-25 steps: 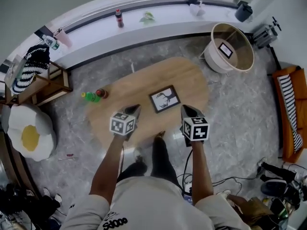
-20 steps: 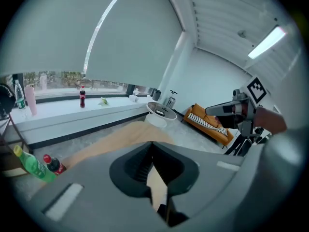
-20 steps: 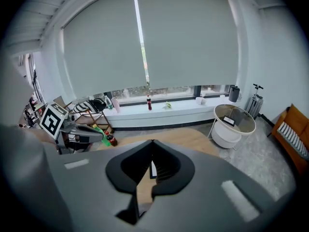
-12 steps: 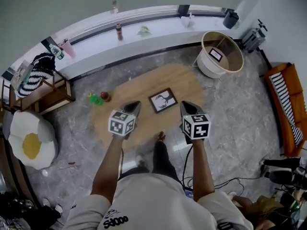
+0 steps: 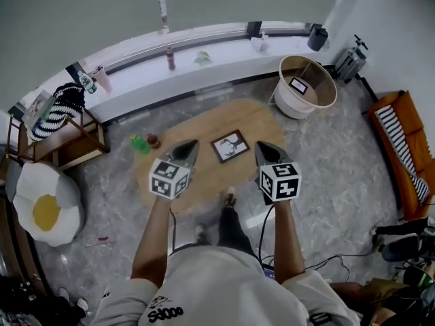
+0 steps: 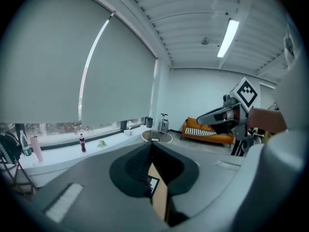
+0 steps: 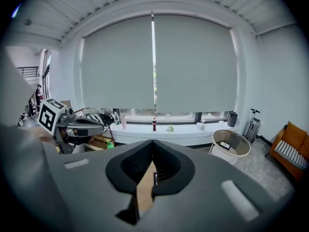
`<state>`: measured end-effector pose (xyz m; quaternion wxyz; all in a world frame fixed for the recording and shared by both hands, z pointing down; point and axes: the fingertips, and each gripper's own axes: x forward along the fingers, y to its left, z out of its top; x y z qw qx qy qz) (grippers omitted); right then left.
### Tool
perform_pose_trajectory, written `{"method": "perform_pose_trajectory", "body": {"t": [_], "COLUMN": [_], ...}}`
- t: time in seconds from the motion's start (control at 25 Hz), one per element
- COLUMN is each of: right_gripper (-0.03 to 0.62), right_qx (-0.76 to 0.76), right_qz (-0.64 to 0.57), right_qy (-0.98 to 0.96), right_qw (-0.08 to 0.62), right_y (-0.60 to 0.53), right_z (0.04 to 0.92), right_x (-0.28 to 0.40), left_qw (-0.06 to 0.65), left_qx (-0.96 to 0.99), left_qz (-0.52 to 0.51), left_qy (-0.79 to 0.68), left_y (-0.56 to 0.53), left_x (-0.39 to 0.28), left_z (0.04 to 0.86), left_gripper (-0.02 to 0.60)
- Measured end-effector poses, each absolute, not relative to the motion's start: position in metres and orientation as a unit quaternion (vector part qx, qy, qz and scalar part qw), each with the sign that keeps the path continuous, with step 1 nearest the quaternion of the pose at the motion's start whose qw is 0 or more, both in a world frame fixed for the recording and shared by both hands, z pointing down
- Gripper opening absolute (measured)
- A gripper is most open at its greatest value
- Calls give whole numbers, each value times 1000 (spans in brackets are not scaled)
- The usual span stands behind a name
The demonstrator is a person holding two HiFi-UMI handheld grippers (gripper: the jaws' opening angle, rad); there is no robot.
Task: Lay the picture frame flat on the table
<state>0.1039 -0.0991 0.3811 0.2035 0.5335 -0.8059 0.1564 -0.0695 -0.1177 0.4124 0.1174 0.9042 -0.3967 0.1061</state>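
The dark picture frame point(image 5: 229, 146) with a deer print lies flat on the oval wooden table point(image 5: 262, 121). My left gripper point(image 5: 192, 144) hovers to the frame's left, shut and empty. To the frame's right, my right gripper point(image 5: 259, 145) hangs at about the same height, also shut with nothing in it. In the left gripper view the jaws point(image 6: 151, 147) meet at their tips, and a corner of the frame point(image 6: 153, 184) shows in the gap below them. The right gripper view shows its jaws point(image 7: 152, 144) closed above a strip of tabletop.
A green bottle point(image 5: 139, 143) and a red-brown one stand at the table's left end. A round basket table point(image 5: 307, 83) holding a small frame sits at the back right. An orange sofa point(image 5: 401, 148) is at the right, a wooden rack point(image 5: 58, 138) and an egg-shaped cushion point(image 5: 47, 206) at the left.
The head view has pulled back, so the table looks smaller. Both grippers stay shut on either side of the flat frame.
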Motion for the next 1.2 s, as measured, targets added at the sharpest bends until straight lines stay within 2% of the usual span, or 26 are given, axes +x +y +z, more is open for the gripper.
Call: {"method": "perform_pose_trajectory", "body": {"t": [0.56, 1.2], "right_gripper": [5, 3], "right_qx": [523, 496], "right_qz": [69, -10], "right_qy": [-836, -860], "right_qw": [152, 119], "right_y": [-40, -16], "right_z": [287, 205], "right_x": [66, 42], "left_qw": [2, -40], "left_qx": [915, 908], "left_qz": [60, 28], "left_qy": [-398, -415], "left_y": [-51, -27], "left_x": [-86, -104], "left_z": [293, 221], "left_gripper": [11, 11]}}
